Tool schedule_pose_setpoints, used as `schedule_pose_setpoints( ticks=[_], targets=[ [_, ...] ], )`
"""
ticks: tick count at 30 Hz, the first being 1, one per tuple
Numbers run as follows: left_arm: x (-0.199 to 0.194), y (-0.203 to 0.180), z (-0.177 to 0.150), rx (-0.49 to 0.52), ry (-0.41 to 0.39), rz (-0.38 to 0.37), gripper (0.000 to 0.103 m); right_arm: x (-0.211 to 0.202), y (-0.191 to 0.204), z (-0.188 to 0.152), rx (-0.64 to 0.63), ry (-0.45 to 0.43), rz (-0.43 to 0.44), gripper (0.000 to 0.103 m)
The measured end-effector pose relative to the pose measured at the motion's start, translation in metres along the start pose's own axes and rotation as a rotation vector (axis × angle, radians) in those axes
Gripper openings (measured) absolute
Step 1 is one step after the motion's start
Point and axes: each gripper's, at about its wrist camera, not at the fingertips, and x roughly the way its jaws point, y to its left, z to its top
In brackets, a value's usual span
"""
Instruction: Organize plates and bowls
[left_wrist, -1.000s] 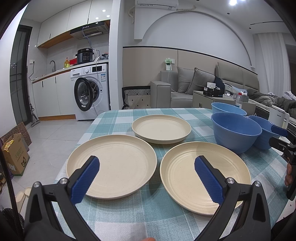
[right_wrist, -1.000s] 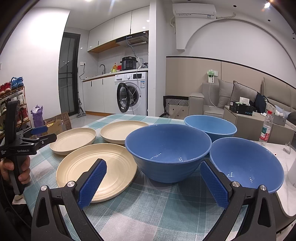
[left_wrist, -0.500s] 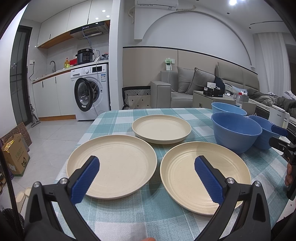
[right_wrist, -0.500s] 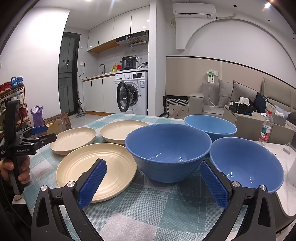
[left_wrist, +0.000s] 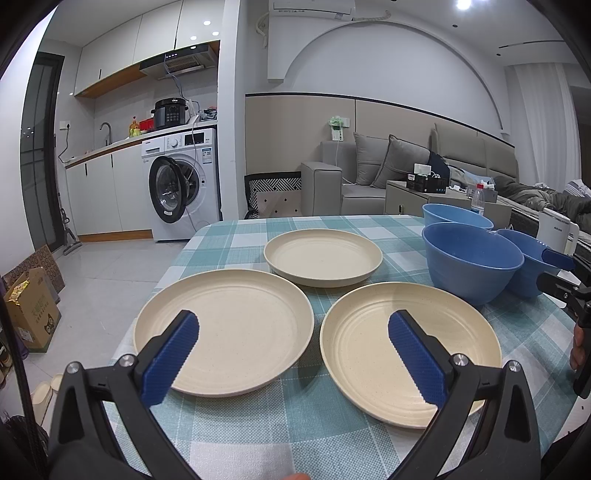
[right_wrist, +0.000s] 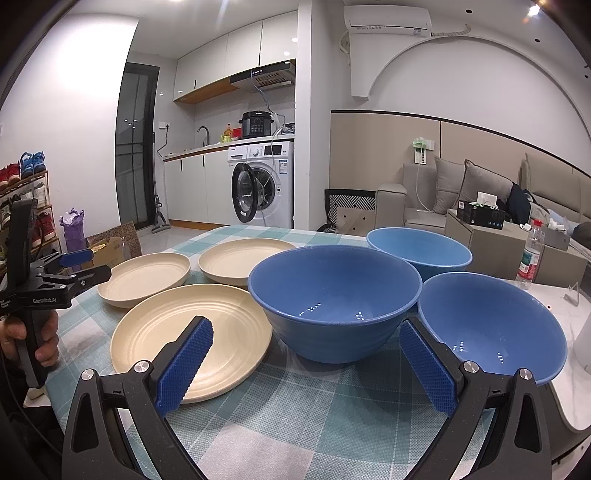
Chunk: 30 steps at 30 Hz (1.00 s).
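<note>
Three cream plates lie on the checked tablecloth: a left plate, a right ribbed plate and a far plate. Three blue bowls stand to the right: a near middle bowl, a far bowl and a right bowl. My left gripper is open and empty, held low in front of the two near plates. My right gripper is open and empty, in front of the middle bowl. Each gripper shows in the other's view: the left, the right.
The table carries a teal checked cloth; its left edge drops to the tiled floor. A white appliance stands at the table's right end on a white surface. A washing machine and a sofa are beyond.
</note>
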Motion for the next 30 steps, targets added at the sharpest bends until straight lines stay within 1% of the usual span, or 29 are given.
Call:
schedule_pose_setpoints(
  ticks=[9,26,30],
  targets=[
    [0.0031,0.0034,0.0005,-0.009,0.003,0.002,0.103,0.0009,-0.0054,0.0015,0.015,0.015,-0.012,0.103],
    [0.003,0.0078,0.0001,-0.021,0.001,0.018,0.103,0.0061,-0.0015,0.0039,-0.016,0.047,-0.032,0.103],
    [0.0026,0.0072,0.0004,-0.016,-0.003,0.022,0.103,0.0076,-0.0032,0.0062,0.023,0.058,0.001,0.103]
  ],
)
